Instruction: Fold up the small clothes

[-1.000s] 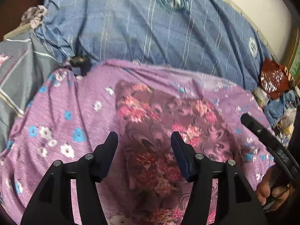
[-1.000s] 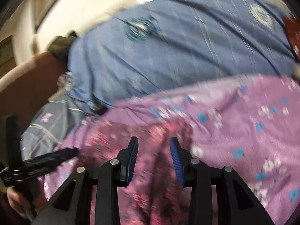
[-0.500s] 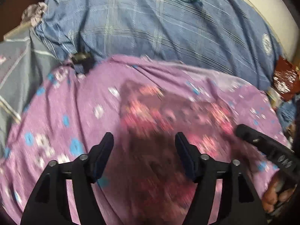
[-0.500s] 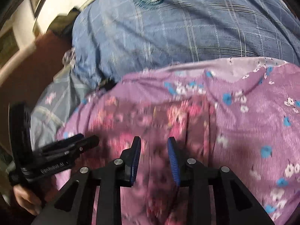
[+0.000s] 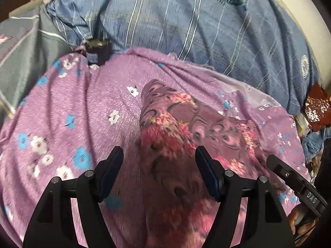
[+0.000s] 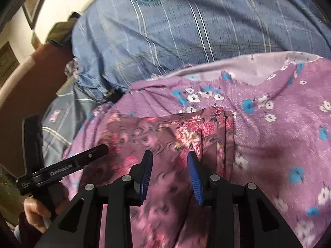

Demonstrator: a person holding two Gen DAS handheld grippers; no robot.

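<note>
Lying on the purple flowered sheet, the floral cloth blurs near the cameras; left gripper spread wide, right gripper narrower, both just opening, neither pinching it.

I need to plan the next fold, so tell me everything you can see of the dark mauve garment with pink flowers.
The dark mauve garment with pink flowers and swirl print looks like thin, soft woven cloth. It lies partly folded on the lilac bedspread with blue and white flowers, one hemmed edge straight across the far side, several layered creases near its right edge. Both tools hover over it with nothing gripped; whether any fingertip brushes the cloth is unclear.
</note>
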